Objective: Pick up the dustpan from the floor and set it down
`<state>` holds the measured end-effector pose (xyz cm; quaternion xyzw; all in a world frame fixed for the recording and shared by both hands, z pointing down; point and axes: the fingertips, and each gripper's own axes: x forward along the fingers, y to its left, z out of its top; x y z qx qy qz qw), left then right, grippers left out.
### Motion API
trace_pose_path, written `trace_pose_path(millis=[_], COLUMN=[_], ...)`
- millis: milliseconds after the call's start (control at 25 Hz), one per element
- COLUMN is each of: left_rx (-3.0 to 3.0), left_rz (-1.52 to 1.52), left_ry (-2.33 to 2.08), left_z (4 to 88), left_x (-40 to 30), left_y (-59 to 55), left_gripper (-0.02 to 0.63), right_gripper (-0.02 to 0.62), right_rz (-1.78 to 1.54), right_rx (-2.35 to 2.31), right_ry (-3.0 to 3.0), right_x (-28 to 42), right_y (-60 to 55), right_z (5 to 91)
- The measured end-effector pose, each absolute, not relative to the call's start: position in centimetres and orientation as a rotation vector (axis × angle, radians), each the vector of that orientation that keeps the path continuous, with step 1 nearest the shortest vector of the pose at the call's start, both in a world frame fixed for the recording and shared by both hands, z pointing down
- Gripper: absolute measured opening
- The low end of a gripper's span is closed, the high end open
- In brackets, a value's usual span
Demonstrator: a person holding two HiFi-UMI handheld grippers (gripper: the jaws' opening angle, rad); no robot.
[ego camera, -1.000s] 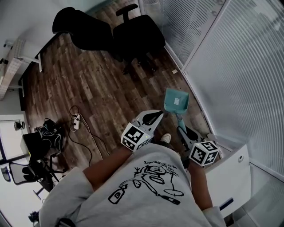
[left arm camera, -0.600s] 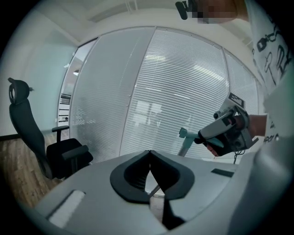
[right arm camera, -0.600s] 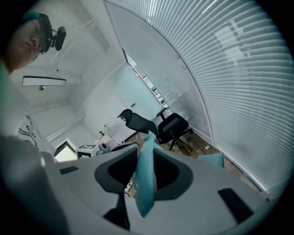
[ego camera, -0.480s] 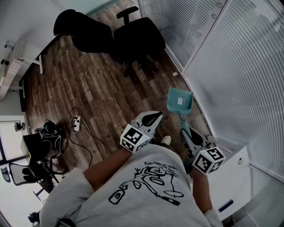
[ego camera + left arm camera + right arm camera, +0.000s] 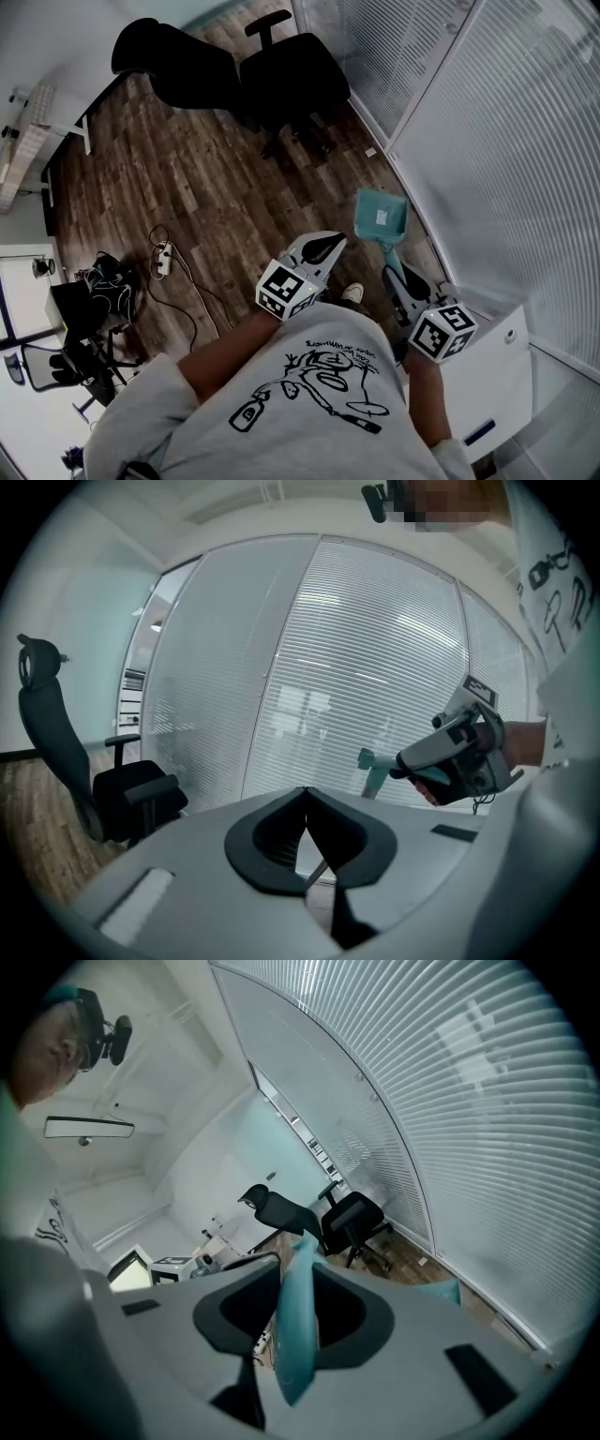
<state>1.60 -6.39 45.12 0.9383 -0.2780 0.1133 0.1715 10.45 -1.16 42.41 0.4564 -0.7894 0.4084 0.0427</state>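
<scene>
The teal dustpan (image 5: 380,217) hangs above the wooden floor near the glass wall, its pan pointing away from me. Its handle (image 5: 389,255) runs back into my right gripper (image 5: 396,277), which is shut on it. In the right gripper view the teal handle (image 5: 298,1326) sits clamped between the two dark jaws, and a corner of the pan (image 5: 441,1290) shows beyond them. My left gripper (image 5: 325,247) is held out to the left of the dustpan, shut and holding nothing. The left gripper view shows its jaw tips meeting (image 5: 307,791) and the right gripper (image 5: 459,752) with the handle (image 5: 375,766).
Two black office chairs (image 5: 286,75) (image 5: 173,61) stand at the far end of the floor. A glass wall with blinds (image 5: 487,141) runs along the right. A power strip with cables (image 5: 161,253) lies at the left. A white cabinet (image 5: 492,375) is at my right side.
My right gripper has risen a little with the dustpan, which now sits slightly further right in the head view. The left gripper has stayed where it was.
</scene>
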Motion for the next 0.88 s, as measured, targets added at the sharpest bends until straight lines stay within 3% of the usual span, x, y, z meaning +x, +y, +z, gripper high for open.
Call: trace_pose_path(millis=[880], left_rx=[2.627], left_rz=[0.346], left_ry=[-0.794], left_z=[46.4], left_x=[0.5], left_y=[-4.5], left_gripper=[0.002], right_gripper=[0.095], right_rz=[1.362], right_rx=[1.380], right_ry=[-2.383], right_x=[10.4], right_y=[-0.8], right_z=[50.0])
